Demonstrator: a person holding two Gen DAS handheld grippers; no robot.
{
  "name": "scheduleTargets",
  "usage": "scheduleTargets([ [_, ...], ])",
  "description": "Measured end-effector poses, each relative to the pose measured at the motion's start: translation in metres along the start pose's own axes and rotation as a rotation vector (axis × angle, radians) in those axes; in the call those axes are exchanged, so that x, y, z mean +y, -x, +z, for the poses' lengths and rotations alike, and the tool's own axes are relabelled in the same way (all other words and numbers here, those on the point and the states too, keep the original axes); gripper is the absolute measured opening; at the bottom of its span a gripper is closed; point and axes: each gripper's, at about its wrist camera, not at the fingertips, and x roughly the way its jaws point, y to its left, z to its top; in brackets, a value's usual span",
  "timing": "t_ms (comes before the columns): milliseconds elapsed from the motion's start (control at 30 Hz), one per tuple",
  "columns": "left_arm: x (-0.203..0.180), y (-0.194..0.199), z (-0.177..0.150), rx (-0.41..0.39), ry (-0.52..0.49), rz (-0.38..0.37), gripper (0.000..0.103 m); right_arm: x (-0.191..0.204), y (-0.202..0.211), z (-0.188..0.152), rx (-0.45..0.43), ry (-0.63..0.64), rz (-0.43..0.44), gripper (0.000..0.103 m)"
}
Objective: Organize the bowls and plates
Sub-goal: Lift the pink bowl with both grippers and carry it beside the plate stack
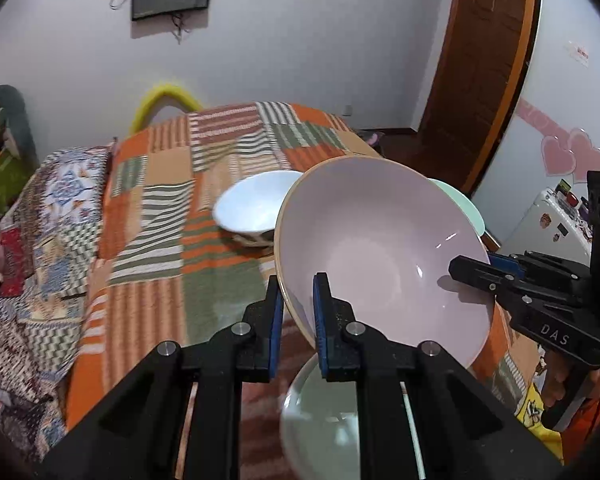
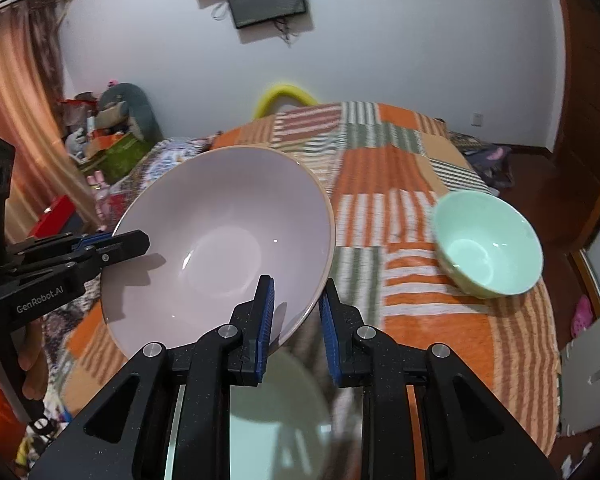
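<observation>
You had the big pink bowl (image 1: 380, 256) off the bed (image 1: 152, 208), tilted, with both grippers clamped on its rim, so the sorting looked to be in its middle rather than near its end. Taking everything from that pink bowl and working left to right: your left gripper (image 1: 297, 320) was pinched shut on its near-left rim, one blue pad inside the bowl and one outside. Beyond the pink bowl's left shoulder, a white bowl (image 1: 252, 208) sat alone on the striped bedcover, not yet stacked with anything. Directly beneath the pink bowl, close to you, lay a pale green dish (image 2: 276, 412); blur kept me from saying whether it was a plate or a shallow bowl, and it seemed the likely place for nesting. Your right gripper (image 2: 296, 320) was closed on the pink bowl's near-right rim. Well to the right of the pink bowl, a mint green bowl (image 2: 486, 240) rested near the bed's right edge, still loose. For moving room, the bedcover behind the pink bowl lay open, while the mint bowl's side had little margin before the drop to the floor.
</observation>
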Motion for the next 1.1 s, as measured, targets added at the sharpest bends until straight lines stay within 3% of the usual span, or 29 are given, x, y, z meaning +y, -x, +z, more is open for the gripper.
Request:
scheduleTargets([
  [300,0.048,0.073,-0.039,-0.030,0.052,0.105,0.013,0.062,-0.002,-0.006,-0.003,0.082,0.112,0.021],
  [500,0.075,0.093,-0.067,-0.014,0.100,0.149,0.013,0.092,-0.011,-0.016,0.016,0.120,0.166,0.021],
  [1100,0.126,0.045,-0.144,0.143,0.245,0.161,0.013,0.124,-0.075,-0.065,0.210,0.157,0.188,0.021],
])
